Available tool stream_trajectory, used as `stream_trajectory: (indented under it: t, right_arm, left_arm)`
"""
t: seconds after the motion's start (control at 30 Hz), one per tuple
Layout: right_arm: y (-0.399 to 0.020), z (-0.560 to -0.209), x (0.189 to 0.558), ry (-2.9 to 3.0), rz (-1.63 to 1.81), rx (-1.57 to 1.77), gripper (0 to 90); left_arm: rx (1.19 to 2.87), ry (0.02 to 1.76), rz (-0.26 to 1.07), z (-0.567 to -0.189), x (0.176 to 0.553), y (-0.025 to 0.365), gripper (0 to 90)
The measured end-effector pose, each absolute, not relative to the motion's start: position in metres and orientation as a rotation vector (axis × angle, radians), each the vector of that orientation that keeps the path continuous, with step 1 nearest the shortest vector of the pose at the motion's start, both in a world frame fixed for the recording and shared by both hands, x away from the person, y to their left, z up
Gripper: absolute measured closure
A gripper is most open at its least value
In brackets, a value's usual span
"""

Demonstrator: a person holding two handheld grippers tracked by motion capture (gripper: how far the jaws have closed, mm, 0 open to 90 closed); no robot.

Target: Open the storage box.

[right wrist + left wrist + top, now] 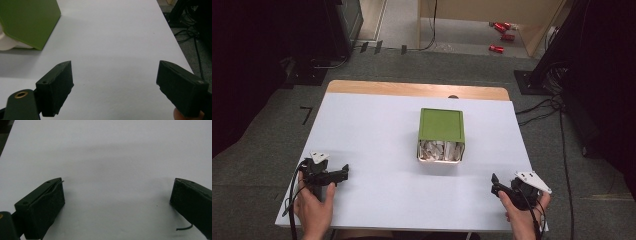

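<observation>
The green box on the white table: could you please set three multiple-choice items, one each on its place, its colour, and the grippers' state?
1. Where does the green box stand on the table?
A. mid-table, right of centre
B. near left corner
C. between one gripper's jaws

2. What colour is its top?
A. red
B. green
C. blue

3. How are the left gripper and right gripper?
A. both open
B. both shut
C. one holds the box

Answers: 1 A, the high view shows it there; 2 B, its top is plainly green; 3 A, both gripper views show jaws wide apart.
</observation>
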State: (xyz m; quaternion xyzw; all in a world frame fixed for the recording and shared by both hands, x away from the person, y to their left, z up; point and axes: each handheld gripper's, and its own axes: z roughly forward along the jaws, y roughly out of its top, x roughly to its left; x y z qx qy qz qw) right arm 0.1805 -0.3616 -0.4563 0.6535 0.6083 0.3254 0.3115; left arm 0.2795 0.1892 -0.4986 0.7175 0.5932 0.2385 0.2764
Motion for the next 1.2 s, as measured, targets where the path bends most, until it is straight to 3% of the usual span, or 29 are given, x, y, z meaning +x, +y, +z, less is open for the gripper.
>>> stream_trajectory:
  t: [1.2]
  right_arm:
    - [-0.312,-0.420,0.205,1.645,0.931,1.618,13.8]
  left_arm:
    - [1.927,1.593,0.641,-0.499,0.280,0.189,0.0]
